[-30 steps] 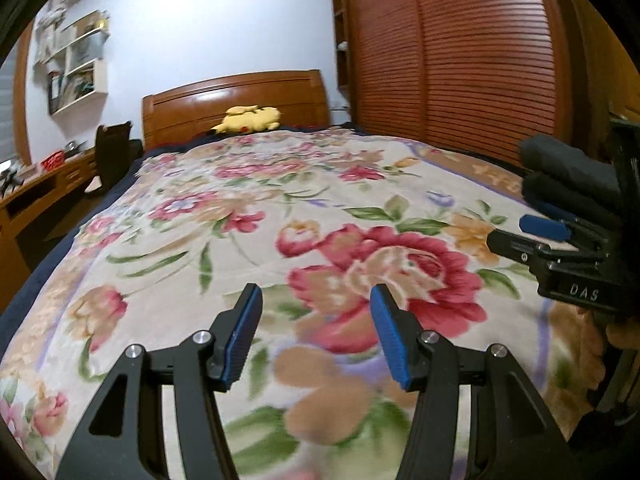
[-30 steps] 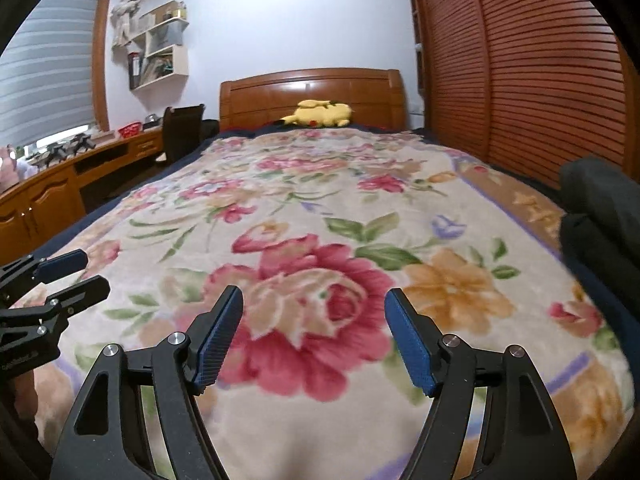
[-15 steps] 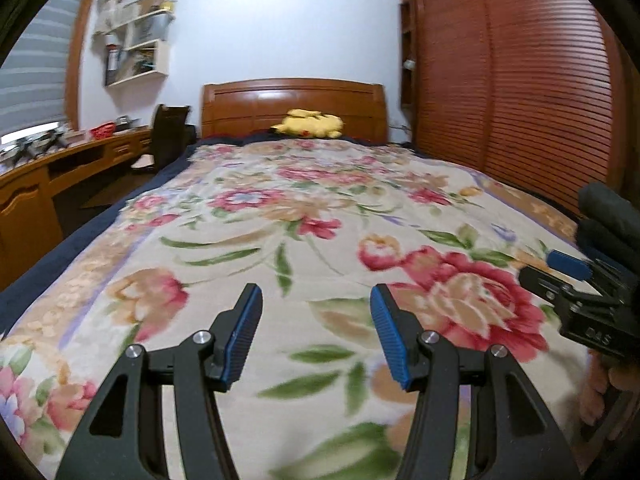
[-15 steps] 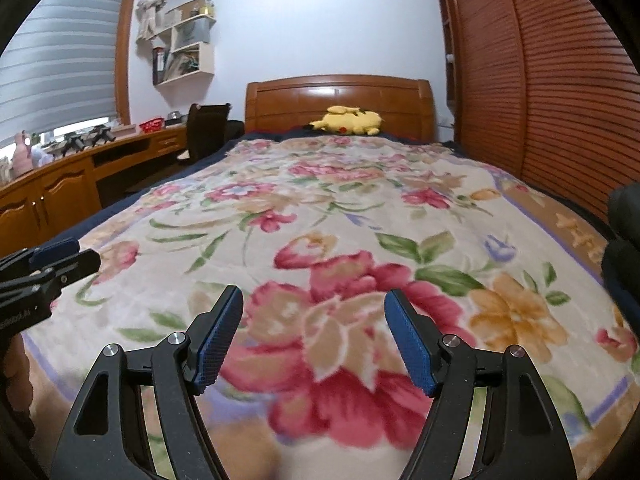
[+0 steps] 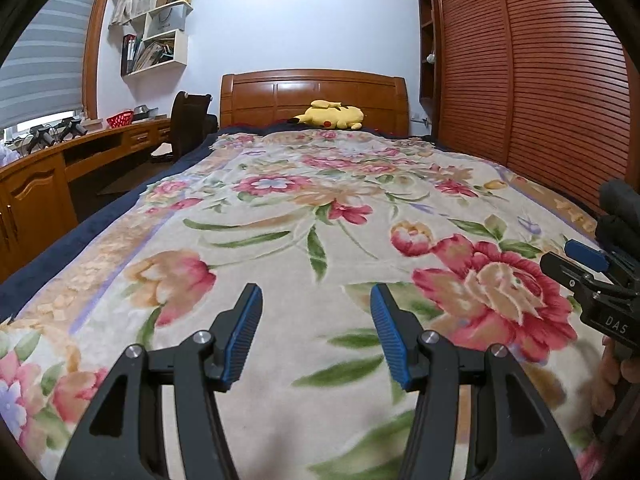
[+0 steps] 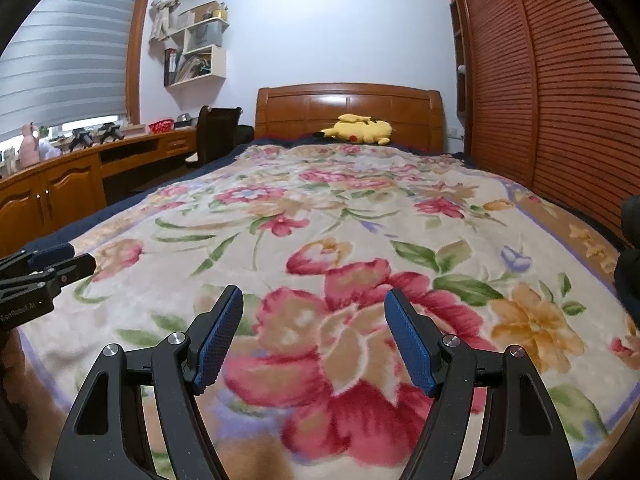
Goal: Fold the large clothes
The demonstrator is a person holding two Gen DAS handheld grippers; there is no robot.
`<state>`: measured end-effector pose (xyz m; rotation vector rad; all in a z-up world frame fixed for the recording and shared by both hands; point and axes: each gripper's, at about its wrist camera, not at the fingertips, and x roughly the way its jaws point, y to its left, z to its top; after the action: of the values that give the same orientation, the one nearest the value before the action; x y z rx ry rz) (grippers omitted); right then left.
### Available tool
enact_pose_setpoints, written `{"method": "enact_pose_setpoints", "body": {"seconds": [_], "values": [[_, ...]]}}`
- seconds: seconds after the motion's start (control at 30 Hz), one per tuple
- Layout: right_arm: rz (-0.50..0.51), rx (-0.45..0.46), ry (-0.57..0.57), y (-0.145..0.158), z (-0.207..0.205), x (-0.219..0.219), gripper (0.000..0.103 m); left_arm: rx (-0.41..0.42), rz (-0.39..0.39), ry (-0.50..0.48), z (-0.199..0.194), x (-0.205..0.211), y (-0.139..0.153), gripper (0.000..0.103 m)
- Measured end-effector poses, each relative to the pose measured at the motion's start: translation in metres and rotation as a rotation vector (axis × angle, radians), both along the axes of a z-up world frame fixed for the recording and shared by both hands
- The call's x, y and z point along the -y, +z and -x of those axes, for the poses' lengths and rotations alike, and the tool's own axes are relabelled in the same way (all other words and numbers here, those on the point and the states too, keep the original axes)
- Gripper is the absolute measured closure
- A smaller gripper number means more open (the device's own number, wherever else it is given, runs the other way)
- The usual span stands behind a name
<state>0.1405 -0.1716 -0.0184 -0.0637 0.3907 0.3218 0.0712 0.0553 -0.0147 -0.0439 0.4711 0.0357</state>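
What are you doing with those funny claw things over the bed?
A person holds a gripper in each hand above the flowery blanket spread flat on the bed. The left gripper and the right gripper are both open and hold nothing. A dark bundle, maybe clothes, sits at the right edge of the bed, not picked up yet. A yellow plush toy lies by the headboard. No folding has started.

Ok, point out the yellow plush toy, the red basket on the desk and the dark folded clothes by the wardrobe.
yellow plush toy (image 6: pixel 362 129), right wrist view, its body.
red basket (image 5: pixel 119 119), left wrist view, its front wall.
dark folded clothes (image 5: pixel 621 216), left wrist view, the stack's near side.
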Motion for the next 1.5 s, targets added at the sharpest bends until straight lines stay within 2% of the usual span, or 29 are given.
{"method": "enact_pose_setpoints", "body": {"seconds": [1.5], "values": [[-0.013,0.018,-0.002,-0.0008,0.0034,0.0001,0.028,0.010,-0.023,-0.010,0.0049,0.0038,0.0020,0.048]]}}
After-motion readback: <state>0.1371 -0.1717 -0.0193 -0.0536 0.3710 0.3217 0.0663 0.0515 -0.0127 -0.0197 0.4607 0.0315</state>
